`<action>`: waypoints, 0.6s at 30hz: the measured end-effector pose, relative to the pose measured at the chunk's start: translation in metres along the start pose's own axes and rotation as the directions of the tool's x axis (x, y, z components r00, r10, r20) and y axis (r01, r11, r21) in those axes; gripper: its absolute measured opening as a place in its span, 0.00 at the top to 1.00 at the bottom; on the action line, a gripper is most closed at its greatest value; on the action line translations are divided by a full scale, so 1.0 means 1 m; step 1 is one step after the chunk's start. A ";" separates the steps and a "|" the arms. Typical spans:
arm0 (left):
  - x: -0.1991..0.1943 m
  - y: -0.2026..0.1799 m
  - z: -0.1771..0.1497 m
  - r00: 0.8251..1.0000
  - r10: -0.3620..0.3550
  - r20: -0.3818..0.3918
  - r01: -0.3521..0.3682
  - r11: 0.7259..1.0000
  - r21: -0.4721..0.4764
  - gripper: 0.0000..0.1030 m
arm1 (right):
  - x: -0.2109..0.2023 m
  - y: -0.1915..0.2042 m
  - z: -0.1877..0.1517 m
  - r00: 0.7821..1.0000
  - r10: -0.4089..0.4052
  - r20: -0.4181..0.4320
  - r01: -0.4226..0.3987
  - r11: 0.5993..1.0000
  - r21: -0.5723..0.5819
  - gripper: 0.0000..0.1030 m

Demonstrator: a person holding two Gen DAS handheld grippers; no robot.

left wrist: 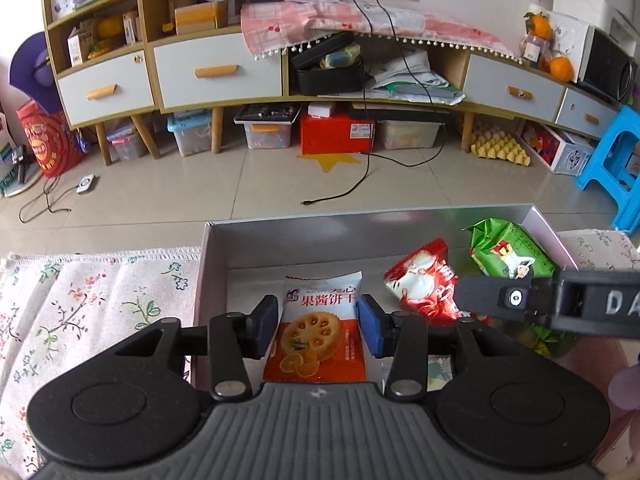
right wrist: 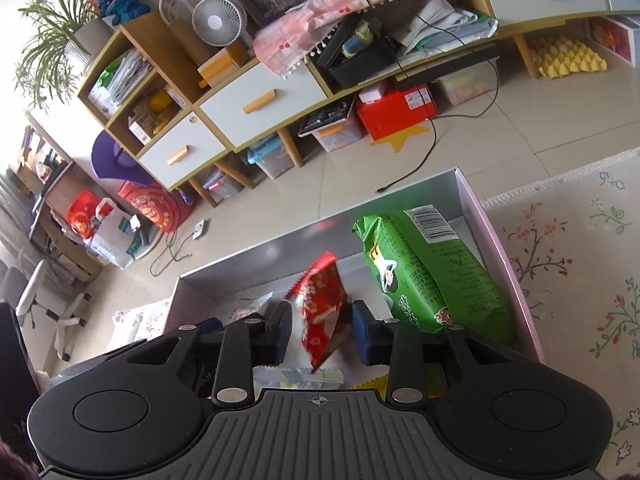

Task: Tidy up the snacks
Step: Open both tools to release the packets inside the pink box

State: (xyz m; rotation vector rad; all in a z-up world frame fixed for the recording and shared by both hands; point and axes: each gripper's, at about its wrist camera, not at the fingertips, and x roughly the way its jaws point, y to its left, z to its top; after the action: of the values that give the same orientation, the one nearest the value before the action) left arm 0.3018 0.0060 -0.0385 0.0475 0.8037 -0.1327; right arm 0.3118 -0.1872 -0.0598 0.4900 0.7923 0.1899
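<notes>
Left gripper (left wrist: 319,327) sits spread around the biscuit packet (left wrist: 319,332), pads just off its glossy sides, packet lying flat on the floor of the grey cardboard box (left wrist: 280,228). Right gripper (right wrist: 320,330) is loose too, with the crinkly red snack bag (right wrist: 322,312) standing on edge between its pads. A puffy green packet (right wrist: 436,276) crowds the right side, floral tablecloth (left wrist: 80,304) underneath.

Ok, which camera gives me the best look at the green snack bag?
The right wrist view: the green snack bag fills the right side of the box, barcode and print visible. In the left wrist view it sits smaller at the box's far right, its lower edge hidden behind the right gripper.
</notes>
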 end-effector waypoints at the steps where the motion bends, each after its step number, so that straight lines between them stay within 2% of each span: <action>1: -0.001 0.000 0.000 1.000 0.000 0.001 0.000 1.000 0.004 0.55 | -0.001 0.000 -0.001 1.000 0.001 0.003 -0.001 1.000 -0.001 0.57; 2: -0.001 -0.001 0.000 1.000 0.001 0.003 -0.001 1.000 0.010 0.54 | -0.002 0.002 0.000 1.000 0.000 0.005 0.000 1.000 -0.005 0.53; 12: -0.023 -0.005 0.000 1.000 0.012 0.013 -0.012 1.000 0.012 0.40 | -0.022 0.015 -0.001 1.000 0.024 0.004 -0.024 0.999 -0.023 0.48; 18: -0.048 -0.006 -0.007 1.000 0.010 0.013 -0.010 1.000 0.009 0.31 | -0.054 0.024 -0.003 1.000 0.004 0.021 -0.004 0.999 -0.036 0.35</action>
State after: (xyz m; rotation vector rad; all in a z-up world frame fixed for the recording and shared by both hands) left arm 0.2631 0.0050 -0.0091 0.0593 0.7895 -0.1271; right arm 0.2725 -0.1838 -0.0154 0.4594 0.7657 0.2019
